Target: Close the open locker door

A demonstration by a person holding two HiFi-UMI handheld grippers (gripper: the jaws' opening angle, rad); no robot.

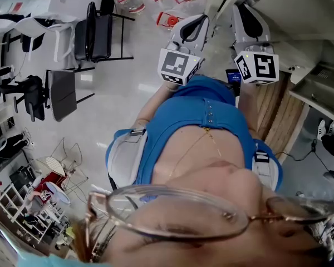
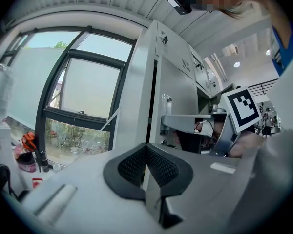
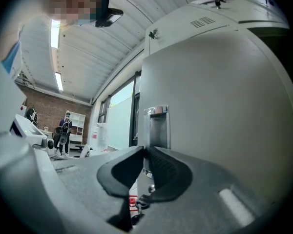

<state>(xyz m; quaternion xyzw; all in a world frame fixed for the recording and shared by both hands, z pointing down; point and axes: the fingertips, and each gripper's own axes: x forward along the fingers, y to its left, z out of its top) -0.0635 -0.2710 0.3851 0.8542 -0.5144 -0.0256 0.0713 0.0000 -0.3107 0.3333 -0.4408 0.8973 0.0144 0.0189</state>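
Both tools are held up in front of the chest, side by side and close together. In the head view their marker cubes, left (image 1: pixel 180 65) and right (image 1: pixel 257 67), face the camera above the person's blue top (image 1: pixel 206 127). The hands themselves are hidden behind the tool bodies.

Left tool (image 2: pixel 146 147): it points along the locker door (image 2: pixel 136 106), which is seen nearly edge-on and stands upright and open. The pads are drawn in to a narrow V, and the door's thin edge runs straight down between them. It looks pinched there. To the right of the door the locker's inside shows, with a shelf (image 2: pixel 185 121), and the right tool's cube (image 2: pixel 240 110) sits beside it. A large window (image 2: pixel 83 87) lies to the left.

Right tool (image 3: pixel 145 150): it faces the door's outer grey face (image 3: pixel 219 106). The jaws stand only a slit apart, with bits of floor visible through the gap lower down. The tips line up on the chrome recessed handle (image 3: pixel 156 126). I cannot tell whether they touch it, and no grip is seen.

The door is not yet shut.
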